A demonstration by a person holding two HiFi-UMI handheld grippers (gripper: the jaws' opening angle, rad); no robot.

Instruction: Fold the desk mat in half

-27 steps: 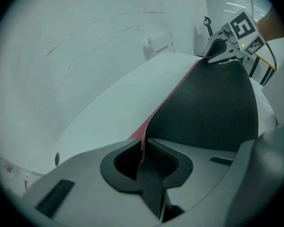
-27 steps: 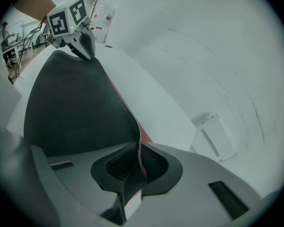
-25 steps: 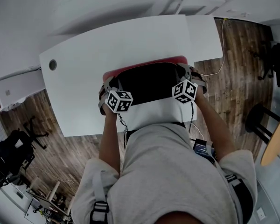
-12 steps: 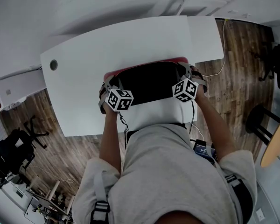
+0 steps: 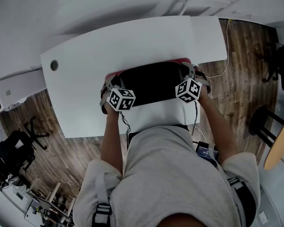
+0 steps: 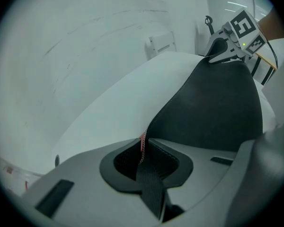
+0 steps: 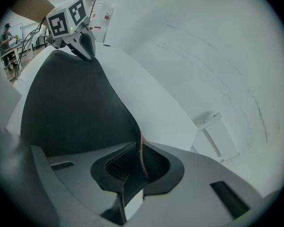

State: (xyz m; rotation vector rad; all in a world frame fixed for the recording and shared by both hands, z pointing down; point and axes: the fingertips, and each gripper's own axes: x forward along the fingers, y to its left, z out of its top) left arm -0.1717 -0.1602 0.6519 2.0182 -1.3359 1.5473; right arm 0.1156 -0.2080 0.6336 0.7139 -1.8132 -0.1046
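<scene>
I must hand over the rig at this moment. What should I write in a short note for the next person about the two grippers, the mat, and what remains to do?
The left gripper is shut on one corner of the desk mat.
The right gripper is shut on the other corner of the same edge.
The mat is on the white table. The held edge is lifted and the black underside shows. A red strip of the top face shows at the far side.
Done: both corners gripped, fold partly over.
Left, probably: lay the held edge on the far edge, line up the corners, open both grippers.
</scene>
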